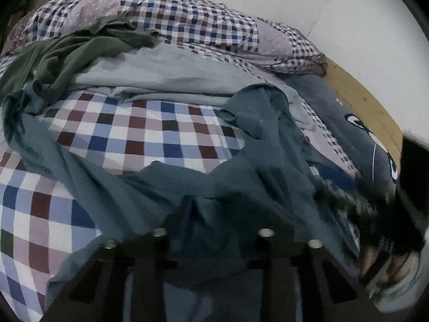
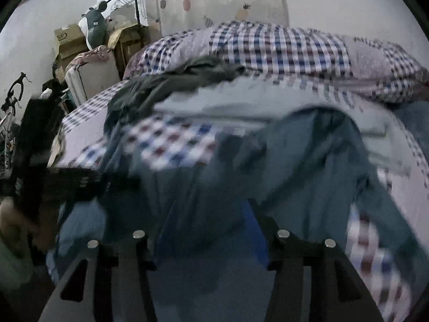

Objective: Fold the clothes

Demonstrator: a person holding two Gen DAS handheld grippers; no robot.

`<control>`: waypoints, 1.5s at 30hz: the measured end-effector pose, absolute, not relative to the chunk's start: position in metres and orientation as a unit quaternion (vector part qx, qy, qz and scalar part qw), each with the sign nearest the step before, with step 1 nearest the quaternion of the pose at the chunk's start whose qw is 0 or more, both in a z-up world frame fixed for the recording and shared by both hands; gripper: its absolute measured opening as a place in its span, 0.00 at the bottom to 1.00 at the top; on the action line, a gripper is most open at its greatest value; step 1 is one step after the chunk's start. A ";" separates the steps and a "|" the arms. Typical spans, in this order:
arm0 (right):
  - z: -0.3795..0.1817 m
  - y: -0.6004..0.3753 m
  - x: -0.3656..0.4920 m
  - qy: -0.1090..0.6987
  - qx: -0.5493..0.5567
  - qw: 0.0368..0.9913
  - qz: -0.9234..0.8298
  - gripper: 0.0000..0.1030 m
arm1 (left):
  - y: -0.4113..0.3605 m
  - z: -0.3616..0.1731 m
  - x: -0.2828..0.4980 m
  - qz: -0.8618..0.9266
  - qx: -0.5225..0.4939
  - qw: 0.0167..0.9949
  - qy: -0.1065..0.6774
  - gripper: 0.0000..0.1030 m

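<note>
A teal garment (image 1: 161, 187) (image 2: 308, 161) lies crumpled across the checked bed sheet (image 1: 134, 134) (image 2: 166, 145). In the left wrist view its near edge drapes over my left gripper (image 1: 195, 209), which is shut on the cloth. My right gripper (image 2: 214, 214) is shut on another part of the same edge, with the cloth covering its left finger. Each gripper also shows in the other's view, held by a hand: the right gripper (image 1: 402, 214) at the right edge, the left gripper (image 2: 53, 177) at the left edge. The right wrist view is motion-blurred.
A dark green garment (image 1: 80, 51) (image 2: 174, 80) and a light grey garment (image 1: 161, 72) (image 2: 241, 102) lie further back. Behind them a checked duvet (image 1: 187, 18) (image 2: 268, 45) is bunched against the wall. A dark blue pillow (image 1: 362, 134) lies right; cardboard boxes (image 2: 69, 40) stand far left.
</note>
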State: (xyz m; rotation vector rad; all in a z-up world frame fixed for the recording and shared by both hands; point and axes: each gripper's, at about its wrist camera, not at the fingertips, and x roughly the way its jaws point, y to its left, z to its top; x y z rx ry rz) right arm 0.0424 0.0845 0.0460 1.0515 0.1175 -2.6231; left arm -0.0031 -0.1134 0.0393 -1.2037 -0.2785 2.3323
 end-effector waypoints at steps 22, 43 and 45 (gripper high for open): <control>-0.019 0.198 0.101 -0.077 0.428 0.064 -0.898 0.03 | -0.136 0.068 0.009 0.862 -0.383 0.285 -0.171 0.23; 0.036 0.191 0.095 -0.034 0.315 0.185 -0.930 0.52 | -0.044 0.045 0.055 0.865 -0.430 0.255 0.038 0.07; 0.032 0.180 0.084 -0.023 0.331 0.221 -0.917 0.52 | -0.045 0.048 0.073 0.867 -0.426 0.255 0.051 0.07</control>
